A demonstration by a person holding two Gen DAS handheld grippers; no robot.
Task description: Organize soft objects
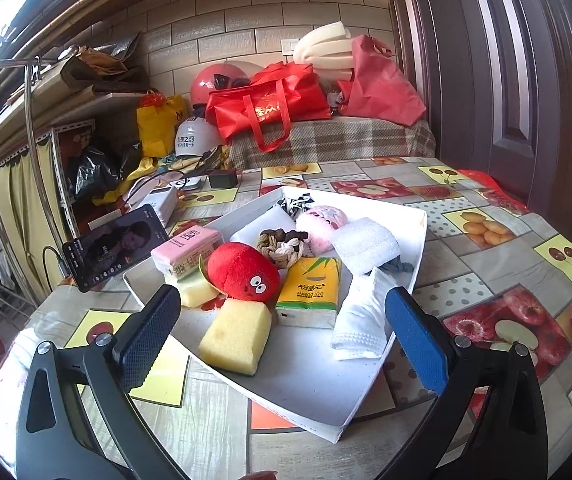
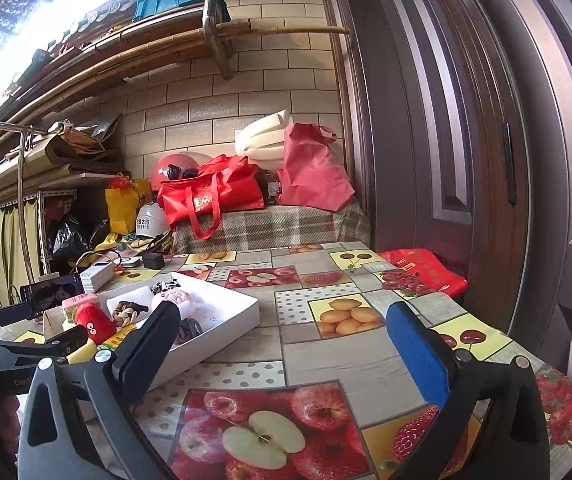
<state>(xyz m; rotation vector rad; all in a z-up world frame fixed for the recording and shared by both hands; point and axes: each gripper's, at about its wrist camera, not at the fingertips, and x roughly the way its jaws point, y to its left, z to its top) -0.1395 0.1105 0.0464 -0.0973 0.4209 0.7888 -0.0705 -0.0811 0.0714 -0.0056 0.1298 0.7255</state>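
A white tray (image 1: 414, 240) on the fruit-print table holds soft items: a red plush with eyes (image 1: 242, 266), a yellow sponge (image 1: 236, 338), a green tissue pack (image 1: 312, 290), a pink tissue pack (image 1: 186, 250), a braided rope toy (image 1: 282, 248), a pink fluffy piece (image 1: 320, 224), white foam (image 1: 366, 244) and a white mask (image 1: 362, 320). My left gripper (image 1: 282, 328) hovers open over the tray's near end, nothing between its fingers. My right gripper (image 2: 282, 344) is open over bare tablecloth, right of the tray (image 2: 242, 312). The red plush (image 2: 94, 322) shows there too.
A phone (image 1: 114, 246) stands propped left of the tray, with a white power bank (image 1: 162, 202) and cables behind it. Beyond the table a plaid-covered bench carries red bags (image 1: 270, 104) and helmets. A brown door (image 2: 466, 140) runs along the right side. Shelving crowds the left.
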